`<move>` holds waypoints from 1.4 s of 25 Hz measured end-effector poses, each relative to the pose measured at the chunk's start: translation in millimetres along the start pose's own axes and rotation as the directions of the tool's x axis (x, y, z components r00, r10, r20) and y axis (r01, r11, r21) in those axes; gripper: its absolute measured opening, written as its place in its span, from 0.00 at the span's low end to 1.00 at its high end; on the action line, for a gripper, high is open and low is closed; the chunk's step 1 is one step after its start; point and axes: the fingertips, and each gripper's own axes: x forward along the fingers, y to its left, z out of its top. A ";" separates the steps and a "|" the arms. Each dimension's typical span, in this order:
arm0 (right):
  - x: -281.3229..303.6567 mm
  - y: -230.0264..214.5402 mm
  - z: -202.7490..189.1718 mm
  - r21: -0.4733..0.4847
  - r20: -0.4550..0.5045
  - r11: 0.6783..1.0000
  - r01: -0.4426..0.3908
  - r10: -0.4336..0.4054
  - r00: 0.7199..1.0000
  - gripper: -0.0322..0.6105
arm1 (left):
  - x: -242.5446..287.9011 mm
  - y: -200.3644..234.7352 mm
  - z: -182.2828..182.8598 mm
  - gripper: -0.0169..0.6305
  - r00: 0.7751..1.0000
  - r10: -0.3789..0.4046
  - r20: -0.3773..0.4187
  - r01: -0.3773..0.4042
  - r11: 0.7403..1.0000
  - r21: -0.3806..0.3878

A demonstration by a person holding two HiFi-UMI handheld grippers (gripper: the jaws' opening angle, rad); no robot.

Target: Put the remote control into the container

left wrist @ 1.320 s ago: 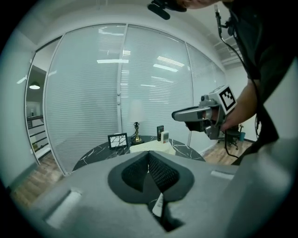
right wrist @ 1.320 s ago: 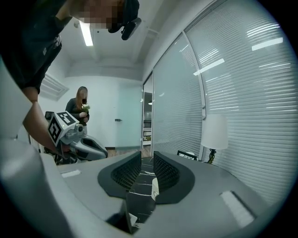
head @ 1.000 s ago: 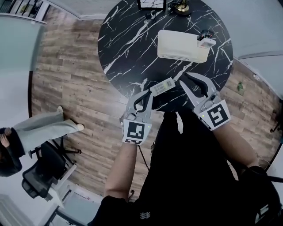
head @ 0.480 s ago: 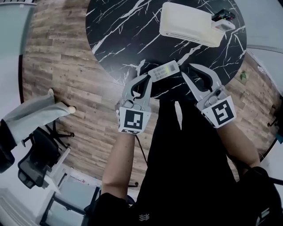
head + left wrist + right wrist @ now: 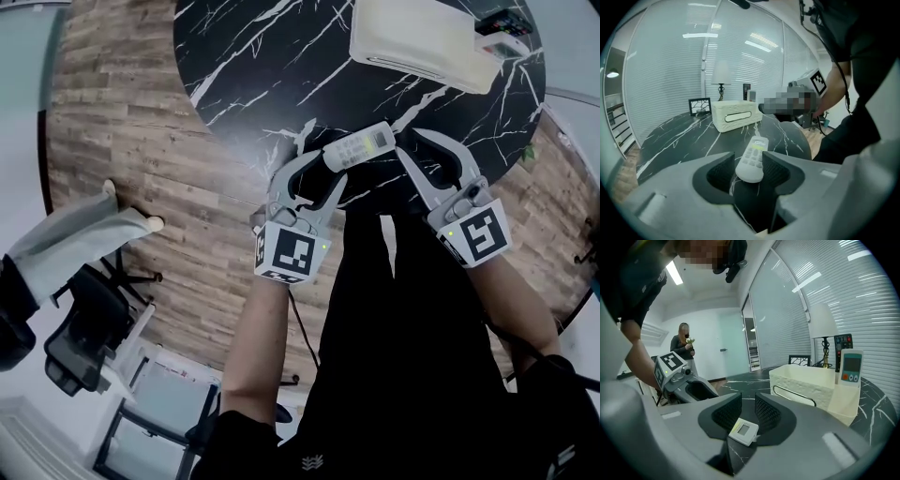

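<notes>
White remote control [image 5: 359, 147] inside just-opened left hand-held gripper [image 5: 747, 169].

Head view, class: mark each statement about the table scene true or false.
1. The white remote control lies on the black marble table. True.
2. It sits inside the cream rectangular container. False: it lies apart from the container, near the table's edge.
3. The table is square. False: it is round.
4. A small white remote with a screen stands upright at one end of the container. True.
</notes>
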 end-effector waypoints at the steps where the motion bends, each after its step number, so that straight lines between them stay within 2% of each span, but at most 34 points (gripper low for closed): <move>1: 1.4 0.3 -2.8 0.005 -0.005 1.000 -0.001 0.001 1.000 0.19 | 2.2 -2.8 -2.3 0.33 1.000 -0.018 -0.012 0.018 1.000 0.009; 6: 5.5 -4.4 -8.8 0.022 -0.013 1.000 -0.001 0.002 1.000 0.19 | 17.4 -8.1 -9.3 0.51 0.996 -0.066 -0.058 0.067 0.998 0.005; 9: 8.8 -3.1 -11.4 0.028 -0.021 1.000 -0.009 0.010 1.000 0.20 | 22.4 -6.3 -12.7 0.54 0.995 -0.066 -0.080 0.067 0.998 0.005; 14: 12.3 -4.6 -12.4 0.038 -0.023 0.999 -0.014 0.014 1.000 0.20 | 31.2 -3.8 -25.1 0.54 0.986 -0.078 -0.146 0.081 0.997 0.015; 21: 11.7 -8.2 -12.7 0.049 -0.023 0.999 -0.010 0.011 1.000 0.20 | 41.2 -6.2 -29.4 0.53 0.977 -0.095 -0.191 0.099 0.995 0.008; 24: 10.6 -10.0 -11.3 0.050 -0.023 0.999 -0.005 0.006 1.000 0.20 | 43.6 -5.2 -29.4 0.46 0.976 -0.086 -0.202 0.090 0.996 0.009; 29: 6.5 -11.6 -7.9 0.055 -0.015 0.998 -0.003 0.004 1.000 0.20 | 46.5 -6.6 -35.2 0.45 0.965 -0.082 -0.250 0.092 0.995 0.028; 35: 3.0 -12.4 -4.5 0.055 -0.005 0.998 -0.001 0.001 1.000 0.20 | 47.1 -7.2 -33.4 0.44 0.964 -0.085 -0.251 0.085 0.996 -0.011</move>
